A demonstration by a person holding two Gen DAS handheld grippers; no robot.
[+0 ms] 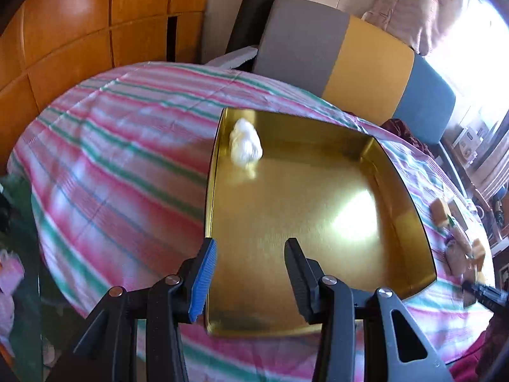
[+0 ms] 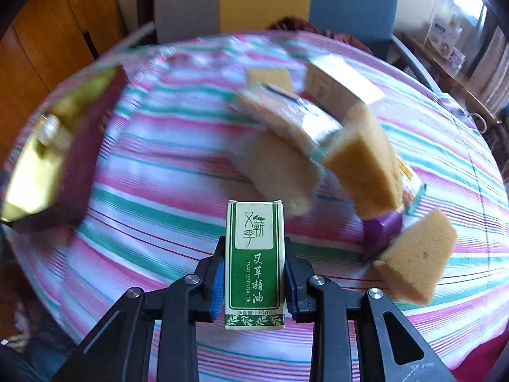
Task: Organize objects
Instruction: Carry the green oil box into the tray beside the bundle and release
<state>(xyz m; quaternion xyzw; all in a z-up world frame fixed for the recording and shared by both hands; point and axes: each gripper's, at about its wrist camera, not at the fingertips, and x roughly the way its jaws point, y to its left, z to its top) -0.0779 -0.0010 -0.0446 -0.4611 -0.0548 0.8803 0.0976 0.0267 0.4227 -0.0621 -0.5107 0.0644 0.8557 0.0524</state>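
Bright daylight from window (image 1: pixel 477 41) at upper right, blown out to white there. Hard glare patch on gold tray (image 1: pixel 356 213) floor. Heavy motion blur in right wrist view: sponges (image 2: pixel 366 162), striped cloth (image 2: pixel 152 172) smeared; only green box (image 2: pixel 254 264) between gripper fingers sharp. Left view mildly soft, cloth streaked. Strong fisheye bowing, dark vignette in corners.
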